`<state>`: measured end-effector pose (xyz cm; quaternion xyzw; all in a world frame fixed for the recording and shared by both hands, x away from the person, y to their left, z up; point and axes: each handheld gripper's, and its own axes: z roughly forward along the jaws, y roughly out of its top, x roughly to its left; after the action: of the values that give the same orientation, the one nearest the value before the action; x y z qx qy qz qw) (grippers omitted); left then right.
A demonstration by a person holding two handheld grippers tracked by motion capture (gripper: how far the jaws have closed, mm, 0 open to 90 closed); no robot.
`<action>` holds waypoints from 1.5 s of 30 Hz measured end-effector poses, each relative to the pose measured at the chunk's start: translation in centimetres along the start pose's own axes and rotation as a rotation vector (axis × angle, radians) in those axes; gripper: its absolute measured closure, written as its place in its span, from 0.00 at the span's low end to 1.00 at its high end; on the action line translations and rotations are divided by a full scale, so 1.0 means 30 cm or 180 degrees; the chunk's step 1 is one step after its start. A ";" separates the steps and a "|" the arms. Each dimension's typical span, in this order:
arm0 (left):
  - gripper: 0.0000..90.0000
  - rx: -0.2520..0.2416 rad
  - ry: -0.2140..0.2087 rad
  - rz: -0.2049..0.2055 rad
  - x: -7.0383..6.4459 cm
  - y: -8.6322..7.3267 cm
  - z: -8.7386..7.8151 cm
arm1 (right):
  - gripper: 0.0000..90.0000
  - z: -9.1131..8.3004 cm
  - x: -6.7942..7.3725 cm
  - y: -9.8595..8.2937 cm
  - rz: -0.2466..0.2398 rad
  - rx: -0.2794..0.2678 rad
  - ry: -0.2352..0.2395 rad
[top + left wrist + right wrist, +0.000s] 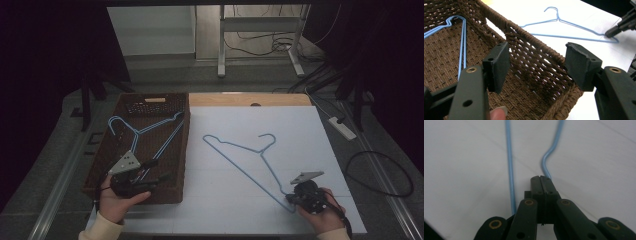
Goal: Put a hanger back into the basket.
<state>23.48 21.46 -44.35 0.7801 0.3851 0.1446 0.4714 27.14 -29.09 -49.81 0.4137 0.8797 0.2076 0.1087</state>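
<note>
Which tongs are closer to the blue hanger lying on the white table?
The right tongs are shut on the hanger's end. The left tongs hover open over the basket, apart from it.

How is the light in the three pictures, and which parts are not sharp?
High view: the white table top is evenly lit, the room around it is almost black, and the picture is soft overall. Left gripper view: the basket weave is sharp, but the near left tongs are a little blurred. Right gripper view: the right tongs are sharp, while the blue hanger wire softens farther away.
</note>
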 end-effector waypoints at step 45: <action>0.41 -0.0026 0.0008 0.0004 0.009 0.001 -0.014 | 1.00 0.354 0.063 0.560 0.0009 -0.0494 0.0582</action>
<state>23.42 21.90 -44.14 0.7782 0.3847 0.1474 0.4739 41.27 -15.10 -51.66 0.3846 0.8667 0.3121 0.0594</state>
